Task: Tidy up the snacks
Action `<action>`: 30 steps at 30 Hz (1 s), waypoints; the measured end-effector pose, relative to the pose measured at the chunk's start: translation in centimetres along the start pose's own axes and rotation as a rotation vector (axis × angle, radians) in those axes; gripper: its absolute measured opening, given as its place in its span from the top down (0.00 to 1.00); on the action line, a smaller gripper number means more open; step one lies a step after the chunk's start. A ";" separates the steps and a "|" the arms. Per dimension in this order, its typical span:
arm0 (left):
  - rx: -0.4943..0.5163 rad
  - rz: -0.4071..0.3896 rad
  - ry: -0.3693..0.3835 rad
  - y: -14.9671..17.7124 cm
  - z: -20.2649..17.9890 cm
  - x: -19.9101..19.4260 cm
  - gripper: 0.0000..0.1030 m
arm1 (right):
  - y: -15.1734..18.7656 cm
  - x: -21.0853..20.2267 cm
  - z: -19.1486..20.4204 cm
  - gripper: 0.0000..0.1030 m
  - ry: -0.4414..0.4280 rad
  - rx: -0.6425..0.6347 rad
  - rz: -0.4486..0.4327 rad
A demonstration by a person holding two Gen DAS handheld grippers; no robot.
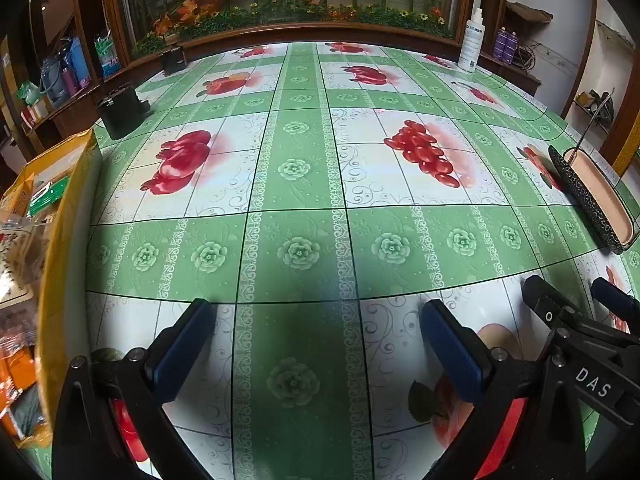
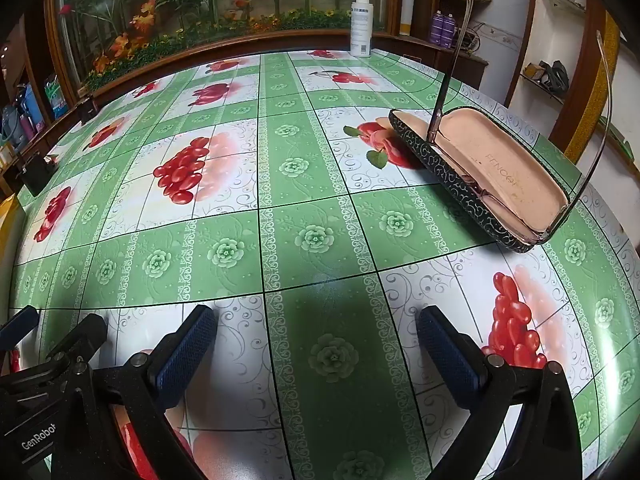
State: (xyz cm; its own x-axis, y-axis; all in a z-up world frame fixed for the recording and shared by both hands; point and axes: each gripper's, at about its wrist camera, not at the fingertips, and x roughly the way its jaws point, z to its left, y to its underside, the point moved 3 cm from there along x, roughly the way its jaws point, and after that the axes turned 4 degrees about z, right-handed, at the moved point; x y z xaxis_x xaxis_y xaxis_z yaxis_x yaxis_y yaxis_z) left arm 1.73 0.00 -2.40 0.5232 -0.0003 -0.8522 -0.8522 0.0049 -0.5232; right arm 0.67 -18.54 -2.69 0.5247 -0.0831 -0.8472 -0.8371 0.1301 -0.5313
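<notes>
The left tongs (image 1: pixel 320 344), black arms with blue ribbed pads, fill the bottom of the left wrist view, spread wide with nothing between them, hanging over the worktop (image 1: pixel 304 208) covered in a green and white oilcloth printed with red fruit. The right tongs (image 2: pixel 316 344), equally released and empty, sit at the bottom of the right wrist view over the same cloth. At the left edge of the left view stands a yellow bag (image 1: pixel 60 216) stuffed with packaged snacks (image 1: pixel 20 240). An open black patterned glasses case with pink lining (image 2: pixel 492 184) lies at centre right of the right view, spectacles (image 2: pixel 448 80) resting in it, temples raised. A white spray bottle (image 2: pixel 362 24) stands at the worktop's far edge, top centre.
</notes>
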 end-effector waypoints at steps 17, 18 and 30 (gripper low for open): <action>0.000 0.000 0.000 0.0 0.0 0.0 0.00 | 0.0 0.0 0.0 0.01 0.001 0.000 0.000; 0.000 0.000 0.000 0.0 0.0 0.0 0.00 | 0.0 0.0 0.0 0.01 0.001 0.000 -0.001; 0.026 0.003 0.019 -0.4 -0.3 0.4 0.00 | 0.1 -0.1 -0.3 0.01 0.010 0.012 0.000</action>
State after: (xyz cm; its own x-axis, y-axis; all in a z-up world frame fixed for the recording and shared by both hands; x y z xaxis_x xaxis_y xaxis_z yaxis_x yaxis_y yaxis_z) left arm 2.32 -0.28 -2.49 0.5202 -0.0192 -0.8538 -0.8533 0.0312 -0.5205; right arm 0.50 -18.82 -2.67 0.5234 -0.0933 -0.8470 -0.8350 0.1422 -0.5316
